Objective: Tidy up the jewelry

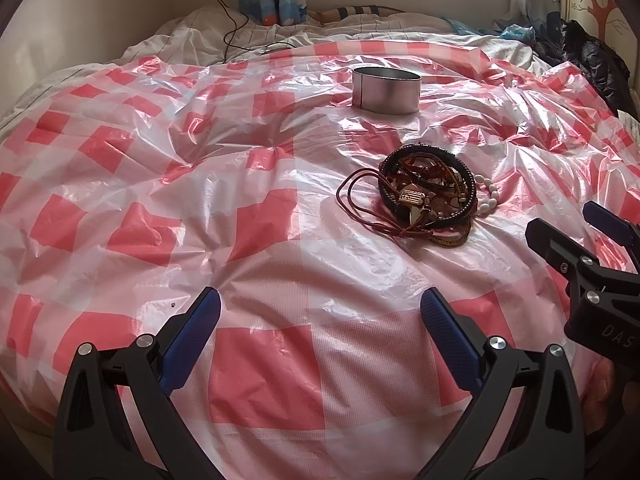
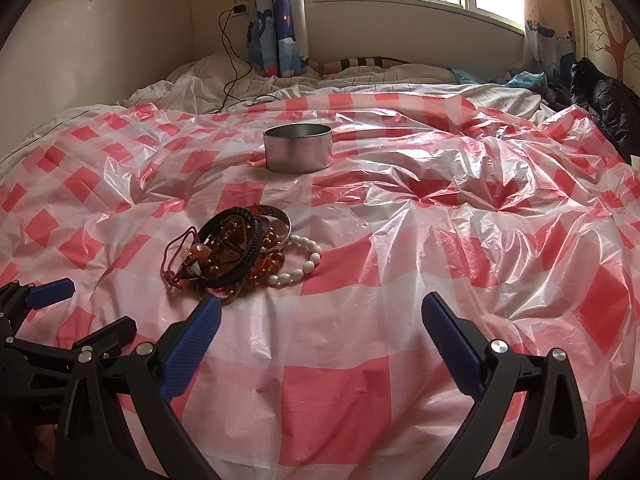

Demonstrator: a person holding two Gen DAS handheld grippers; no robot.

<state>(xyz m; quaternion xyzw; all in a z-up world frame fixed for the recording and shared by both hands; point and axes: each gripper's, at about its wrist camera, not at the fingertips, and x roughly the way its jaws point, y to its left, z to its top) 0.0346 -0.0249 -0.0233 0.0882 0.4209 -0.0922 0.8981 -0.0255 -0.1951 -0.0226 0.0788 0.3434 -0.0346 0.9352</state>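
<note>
A heap of jewelry (image 1: 428,192) lies on the red-and-white checked plastic sheet (image 1: 160,184): black braided bracelets, amber beads, a red cord, a metal bangle and a white bead bracelet (image 1: 490,196). The heap also shows in the right wrist view (image 2: 236,252), with the white bracelet (image 2: 300,264) at its right. A round metal tin (image 1: 386,88) stands open beyond it, also in the right wrist view (image 2: 298,148). My left gripper (image 1: 320,304) is open and empty, short of the heap. My right gripper (image 2: 320,308) is open and empty, its left finger close to the heap's near edge.
The sheet (image 2: 440,240) covers a rumpled bed. White bedding and a black cable (image 2: 236,76) lie at the far side by the wall. Dark clothes (image 2: 600,96) are piled at the far right. The other gripper shows at each view's edge, on the right (image 1: 580,256) and on the left (image 2: 48,292).
</note>
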